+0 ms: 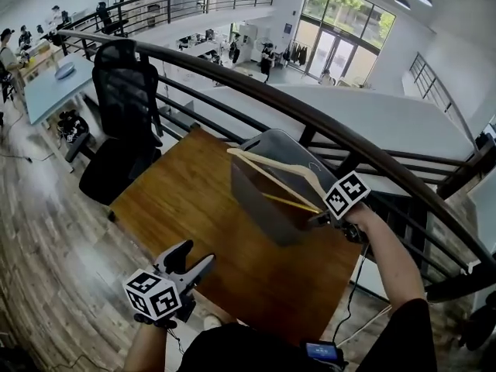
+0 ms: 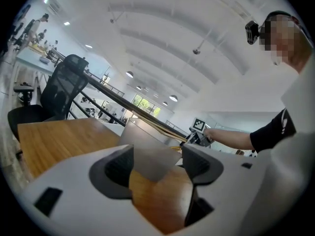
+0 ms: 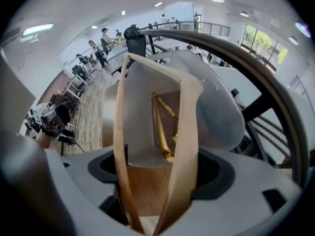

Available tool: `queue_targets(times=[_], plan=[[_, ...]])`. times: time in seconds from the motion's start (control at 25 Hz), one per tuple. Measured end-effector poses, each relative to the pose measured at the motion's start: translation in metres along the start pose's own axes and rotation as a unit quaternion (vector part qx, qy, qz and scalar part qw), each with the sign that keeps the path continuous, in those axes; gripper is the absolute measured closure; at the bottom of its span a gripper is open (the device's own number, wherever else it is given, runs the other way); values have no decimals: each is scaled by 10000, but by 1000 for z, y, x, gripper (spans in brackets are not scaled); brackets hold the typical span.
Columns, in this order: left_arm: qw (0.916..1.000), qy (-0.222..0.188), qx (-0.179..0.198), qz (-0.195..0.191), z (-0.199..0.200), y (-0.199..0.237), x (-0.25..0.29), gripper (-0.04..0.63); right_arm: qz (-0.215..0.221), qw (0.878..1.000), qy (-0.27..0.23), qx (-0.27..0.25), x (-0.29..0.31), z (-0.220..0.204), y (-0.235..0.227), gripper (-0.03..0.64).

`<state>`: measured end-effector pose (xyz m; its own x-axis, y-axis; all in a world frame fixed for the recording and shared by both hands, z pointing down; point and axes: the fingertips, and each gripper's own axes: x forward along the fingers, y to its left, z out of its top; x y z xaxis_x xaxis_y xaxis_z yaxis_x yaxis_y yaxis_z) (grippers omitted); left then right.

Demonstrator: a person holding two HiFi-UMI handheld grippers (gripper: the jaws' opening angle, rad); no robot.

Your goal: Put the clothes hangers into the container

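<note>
A grey container [image 1: 260, 208] stands on the wooden table [image 1: 186, 208] by the railing. My right gripper [image 1: 319, 218] is shut on a pale wooden hanger [image 1: 273, 173] and holds it slanted over the container's open top. In the right gripper view both hanger arms [image 3: 189, 132] run out between the jaws of that gripper [image 3: 157, 173], above the container [image 3: 221, 117], where another golden-wood hanger [image 3: 165, 114] lies inside. My left gripper [image 1: 194, 258] hovers at the table's near edge, open and empty. Between the left gripper's jaws [image 2: 157, 163], its own view shows the container [image 2: 140, 139].
A dark curved railing [image 1: 310, 115] runs right behind the container and the table's far edge. A black office chair [image 1: 124, 115] stands off the table's left corner. A cable [image 1: 350, 297] hangs down by the table's right side.
</note>
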<state>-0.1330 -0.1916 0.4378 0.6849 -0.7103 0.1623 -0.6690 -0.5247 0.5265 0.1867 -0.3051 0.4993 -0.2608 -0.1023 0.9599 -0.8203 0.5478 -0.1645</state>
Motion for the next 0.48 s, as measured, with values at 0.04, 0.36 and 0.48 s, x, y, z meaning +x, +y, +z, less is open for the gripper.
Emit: queue_targets(times=[0.04,0.36,0.48], plan=[[10000,5,-38,10,-3,0,-1,281,-72,9998,199,-38,0,-1,-3,227],[9997,71,-246,-18,-19,3,-5,281,-146,9986,508,-84,-4,10,1,227],[9997,77,-236,-62,-19,1,-7,282,-355,9989,249,-174,-15,12,1,227]])
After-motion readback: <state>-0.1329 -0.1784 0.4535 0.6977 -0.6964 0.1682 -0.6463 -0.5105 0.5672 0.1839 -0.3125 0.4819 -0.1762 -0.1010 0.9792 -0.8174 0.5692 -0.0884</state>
